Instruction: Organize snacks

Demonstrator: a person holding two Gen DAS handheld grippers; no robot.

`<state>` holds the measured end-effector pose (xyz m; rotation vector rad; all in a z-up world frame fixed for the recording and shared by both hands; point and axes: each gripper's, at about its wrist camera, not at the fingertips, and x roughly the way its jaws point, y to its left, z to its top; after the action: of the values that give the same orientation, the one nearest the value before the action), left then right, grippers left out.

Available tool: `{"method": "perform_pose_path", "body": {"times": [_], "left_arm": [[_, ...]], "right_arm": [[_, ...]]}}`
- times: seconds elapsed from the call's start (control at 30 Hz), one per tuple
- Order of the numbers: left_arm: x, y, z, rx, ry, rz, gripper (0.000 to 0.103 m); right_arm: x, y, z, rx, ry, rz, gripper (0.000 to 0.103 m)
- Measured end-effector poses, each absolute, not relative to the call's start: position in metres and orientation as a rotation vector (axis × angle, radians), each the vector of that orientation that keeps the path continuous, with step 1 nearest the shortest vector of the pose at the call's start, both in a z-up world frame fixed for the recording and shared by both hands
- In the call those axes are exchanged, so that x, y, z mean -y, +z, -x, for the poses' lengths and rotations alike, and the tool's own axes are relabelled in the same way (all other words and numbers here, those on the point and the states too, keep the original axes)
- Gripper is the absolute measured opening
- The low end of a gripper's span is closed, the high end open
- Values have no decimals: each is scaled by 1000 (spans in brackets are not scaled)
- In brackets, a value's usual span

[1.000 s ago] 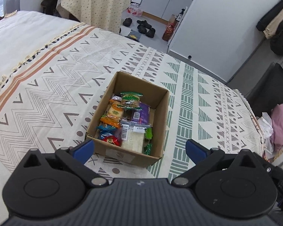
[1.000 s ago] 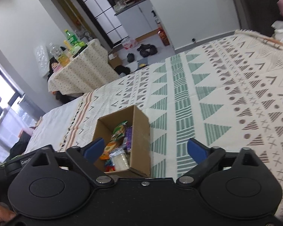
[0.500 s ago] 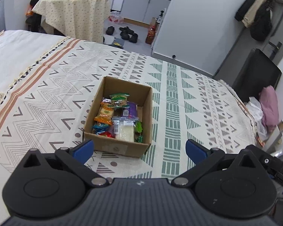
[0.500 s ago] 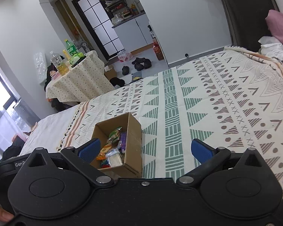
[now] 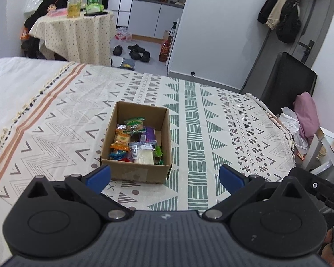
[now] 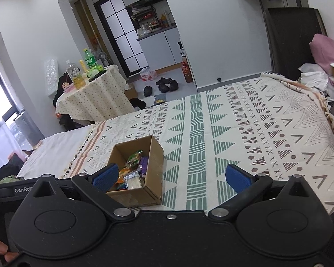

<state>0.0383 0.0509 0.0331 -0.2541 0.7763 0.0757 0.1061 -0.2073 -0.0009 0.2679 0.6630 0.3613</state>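
Both tools, left tool [image 5: 164,176] and right tool [image 6: 171,176], hang wide and empty near the box [image 5: 137,173] of snacks [image 5: 134,142] on the bed [image 5: 222,133], so if more sorting remains, drop one tool straight over a single packet.

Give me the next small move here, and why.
Probably nothing more to pick up: ease both grippers back. The snacks all sit inside the cardboard box, none shows loose on the blanket, and the left gripper and right gripper are open and empty.
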Motion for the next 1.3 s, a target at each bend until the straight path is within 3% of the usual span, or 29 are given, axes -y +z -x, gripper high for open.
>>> {"method": "perform_pose_path", "body": {"times": [1.3], "left_arm": [[-64,38,-1,-776,91,86,103]], "right_arm": [[197,-1,-63,-711,352,-125,103]]}}
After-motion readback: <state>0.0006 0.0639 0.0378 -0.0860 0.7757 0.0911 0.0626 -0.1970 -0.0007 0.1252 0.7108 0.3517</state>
